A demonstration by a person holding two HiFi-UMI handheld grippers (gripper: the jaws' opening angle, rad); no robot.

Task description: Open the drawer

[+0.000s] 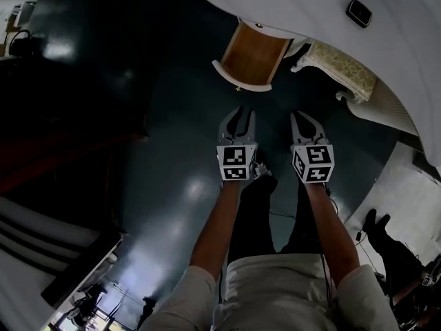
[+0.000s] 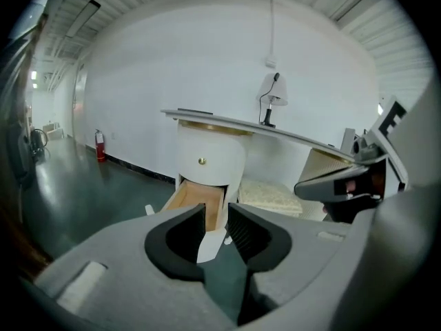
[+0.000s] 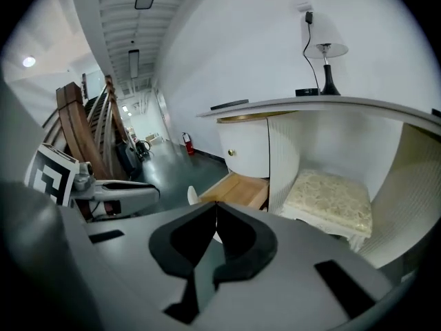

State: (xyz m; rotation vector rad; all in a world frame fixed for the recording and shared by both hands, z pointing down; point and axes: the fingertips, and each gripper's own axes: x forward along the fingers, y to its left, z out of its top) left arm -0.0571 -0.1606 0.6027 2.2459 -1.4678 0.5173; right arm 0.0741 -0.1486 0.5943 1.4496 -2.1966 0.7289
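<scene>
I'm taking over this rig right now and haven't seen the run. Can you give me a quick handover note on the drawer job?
Left gripper: jaws apart, nothing between them, held in the air short of the desk.
Right gripper: jaws together, empty, beside the left one.
Drawer: pulled out from under the desk, its wood inside showing; a cushioned stool stands next to it.
Done: the drawer is open, and neither gripper touches it.
Left: nothing that I can see for this task.
</scene>
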